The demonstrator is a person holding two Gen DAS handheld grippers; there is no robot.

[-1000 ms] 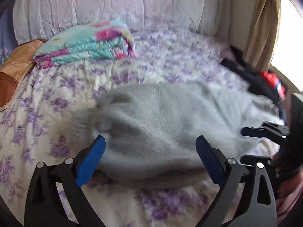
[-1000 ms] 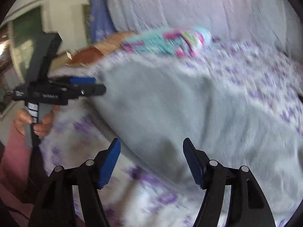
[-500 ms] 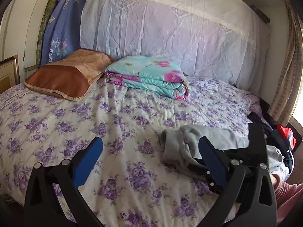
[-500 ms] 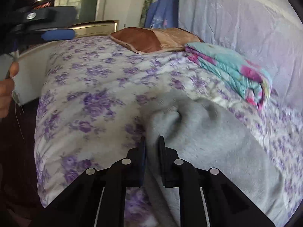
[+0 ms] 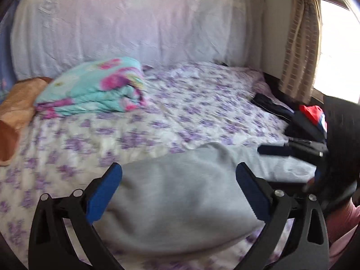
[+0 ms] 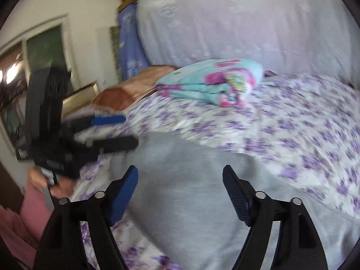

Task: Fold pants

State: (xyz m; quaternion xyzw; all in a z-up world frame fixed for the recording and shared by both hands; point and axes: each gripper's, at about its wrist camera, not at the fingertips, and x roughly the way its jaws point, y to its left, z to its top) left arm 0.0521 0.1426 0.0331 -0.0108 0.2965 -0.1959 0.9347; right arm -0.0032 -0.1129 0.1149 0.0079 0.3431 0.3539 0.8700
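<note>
While both frames are smeared by blur, the layout can still be read. At far left in the left wrist view a brown pillow (image 5: 15, 103) is seen, with a folded turquoise floral blanket (image 5: 94, 90) beside it, both on the purple-flowered bedspread (image 5: 202, 103). The grey pants (image 5: 180, 202) are spread flat on the near part of the bed. The left gripper (image 5: 177, 193) is held above them with its jaws spread wide and nothing pinched. Further right, dark clothes with a red item (image 5: 311, 112) are piled at the bed's edge. The right gripper (image 6: 180, 191) is seen with jaws that have just been opening, now spread apart over the pants, no cloth gripped between them.
</note>
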